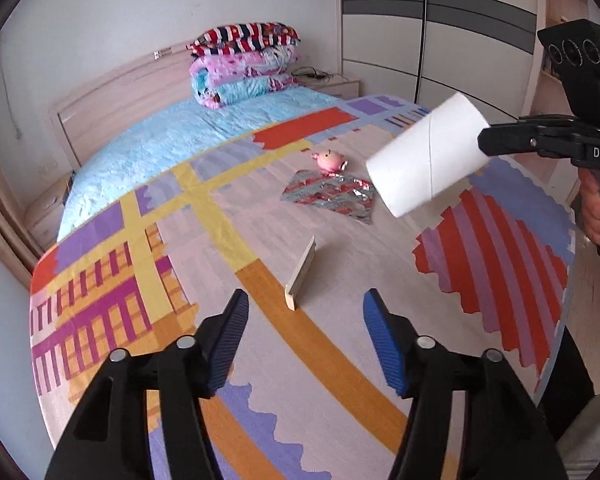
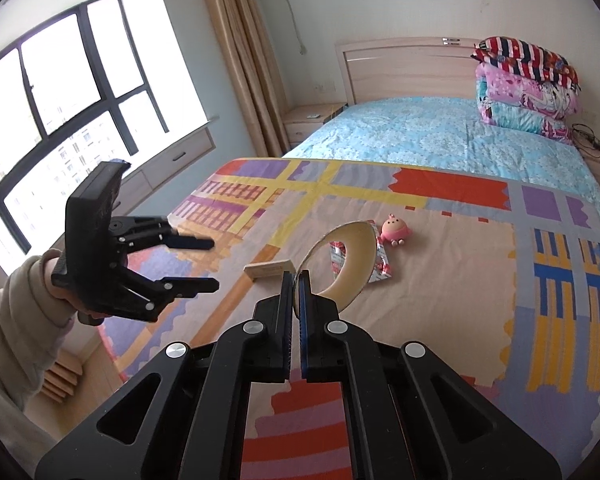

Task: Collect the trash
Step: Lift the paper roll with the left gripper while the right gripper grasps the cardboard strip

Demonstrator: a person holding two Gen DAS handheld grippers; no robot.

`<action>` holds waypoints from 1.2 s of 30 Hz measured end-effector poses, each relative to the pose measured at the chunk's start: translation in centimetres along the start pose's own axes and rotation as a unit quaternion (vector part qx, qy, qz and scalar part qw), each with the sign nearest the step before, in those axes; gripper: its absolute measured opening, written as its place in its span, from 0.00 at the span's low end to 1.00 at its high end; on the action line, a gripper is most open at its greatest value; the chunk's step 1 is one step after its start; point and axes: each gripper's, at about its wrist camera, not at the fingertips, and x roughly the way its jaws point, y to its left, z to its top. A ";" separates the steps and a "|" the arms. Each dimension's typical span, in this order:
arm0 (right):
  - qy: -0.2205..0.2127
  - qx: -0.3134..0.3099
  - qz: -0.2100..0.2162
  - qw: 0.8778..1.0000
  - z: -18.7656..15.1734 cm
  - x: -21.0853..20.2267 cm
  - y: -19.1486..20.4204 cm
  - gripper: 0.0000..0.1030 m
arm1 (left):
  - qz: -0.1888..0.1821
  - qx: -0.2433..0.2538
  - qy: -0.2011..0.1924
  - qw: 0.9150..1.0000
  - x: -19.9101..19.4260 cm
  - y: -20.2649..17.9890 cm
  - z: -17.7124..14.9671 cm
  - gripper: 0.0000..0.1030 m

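The right gripper (image 2: pixel 296 284) is closed on the wall of a white cardboard tube (image 1: pixel 426 154), one finger inside it and one outside, and holds it in the air above the bed. The left gripper (image 1: pixel 306 308) hangs over the patterned blanket (image 1: pixel 340 360) with its jaws wide apart and nothing between them. On the blanket, just in front of the left gripper, lies a small wooden block (image 1: pixel 301 276). Farther away a flat silver and red wrapper (image 1: pixel 332 196) lies, and just beside it a small pink toy (image 1: pixel 330 160). Behind the blanket the blue sheet (image 2: pixel 440 136) continues to the headboard, where folded quilts (image 1: pixel 246 66) are stacked.
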 end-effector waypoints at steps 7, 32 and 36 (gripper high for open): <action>-0.002 0.002 0.004 1.000 -0.6 -0.2 0.1 0.04 | 0.005 -0.003 0.010 1.000 1.4 0.5 -0.1 0.56; -0.016 0.001 0.013 1.000 -1.3 -1.9 1.2 0.04 | -0.008 -0.010 0.019 1.000 3.1 0.4 -0.2 0.05; -0.019 -0.001 0.007 1.000 -1.9 -3.3 2.0 0.04 | -0.005 -0.011 0.007 1.000 0.5 -0.9 -0.5 0.05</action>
